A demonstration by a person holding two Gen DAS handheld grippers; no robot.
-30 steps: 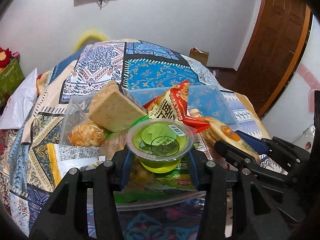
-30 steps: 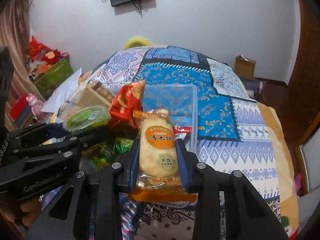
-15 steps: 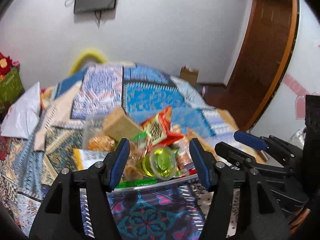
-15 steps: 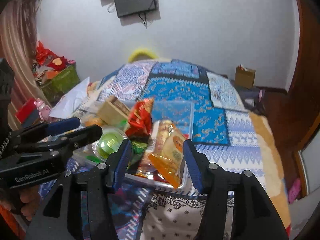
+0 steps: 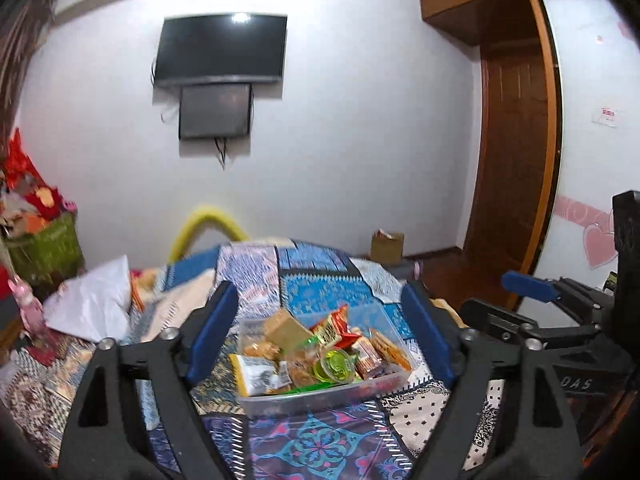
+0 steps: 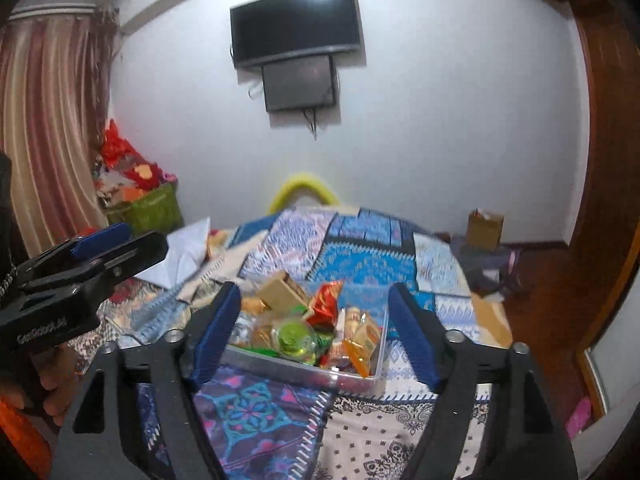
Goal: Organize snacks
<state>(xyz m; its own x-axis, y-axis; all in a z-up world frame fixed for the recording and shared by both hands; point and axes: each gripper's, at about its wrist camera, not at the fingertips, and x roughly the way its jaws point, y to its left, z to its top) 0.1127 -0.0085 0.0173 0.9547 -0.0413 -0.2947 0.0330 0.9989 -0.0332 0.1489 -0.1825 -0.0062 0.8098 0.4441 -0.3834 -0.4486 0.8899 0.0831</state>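
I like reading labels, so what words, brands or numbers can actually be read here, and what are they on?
"DAS": body of the right hand-held gripper, letters cut off.
"GenRobot.AI": body of the left hand-held gripper, blurred.
Snack wrappers in the clear container: print too small and blurred.
Wall sign by the door: unreadable.

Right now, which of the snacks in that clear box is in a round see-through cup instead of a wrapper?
The green jelly cup, near the front of the clear box. It is round and translucent green; the others are flat packets or a tan block.
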